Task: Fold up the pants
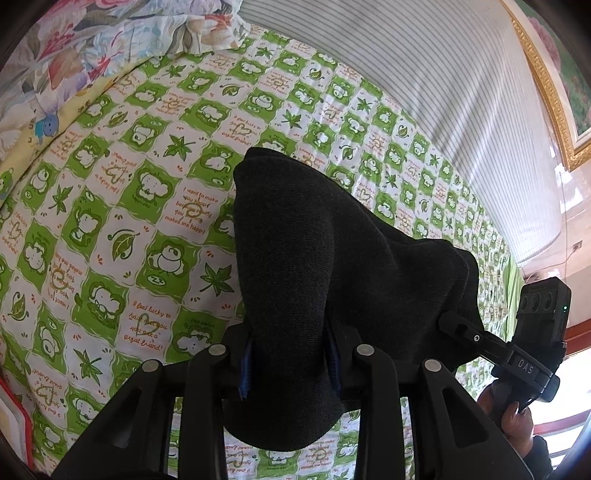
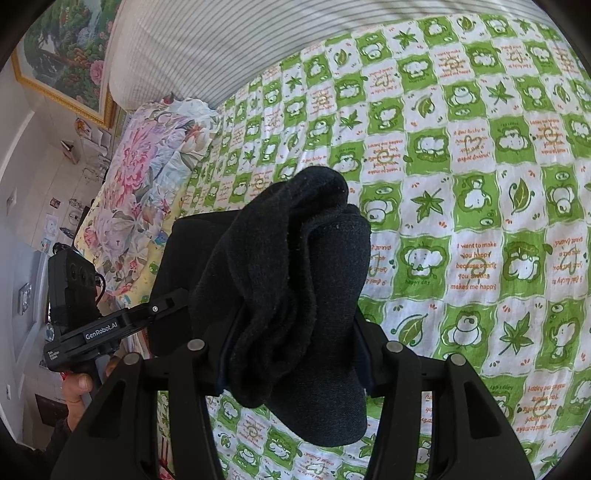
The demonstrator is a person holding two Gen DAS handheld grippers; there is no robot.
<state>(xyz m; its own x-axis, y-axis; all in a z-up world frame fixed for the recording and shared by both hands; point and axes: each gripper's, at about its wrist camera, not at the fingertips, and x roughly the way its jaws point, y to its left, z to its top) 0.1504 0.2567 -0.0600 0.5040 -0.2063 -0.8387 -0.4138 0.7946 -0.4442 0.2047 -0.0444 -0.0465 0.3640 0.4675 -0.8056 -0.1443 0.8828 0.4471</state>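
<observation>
Both your grippers, left [image 1: 291, 358] & right [image 2: 295, 350], pinch black pants [image 1: 332, 258] bunched above bed [image 1: 147, 206]; fold barely begun, you've yet to lay flat, crease.

Surface: a bed [image 1: 155, 206] covered by a quilted sheet [image 2: 480, 206] in green and white checks.
Sheet print: cartoon animals, maple leaves, hearts and short orange verses in English.
Far end of the bed: a floral pillow [image 2: 147, 177] in pink, white and pale blue lies on the sheet, seen also at the top left of the left wrist view [image 1: 110, 33].
Under the pillow: a pale yellow cloth [image 1: 55, 122] with a small blue cartoon figure, its edge resting on the sheet.
Long side: a grey-and-white striped fabric [image 1: 424, 85] runs alongside the sheet.
</observation>
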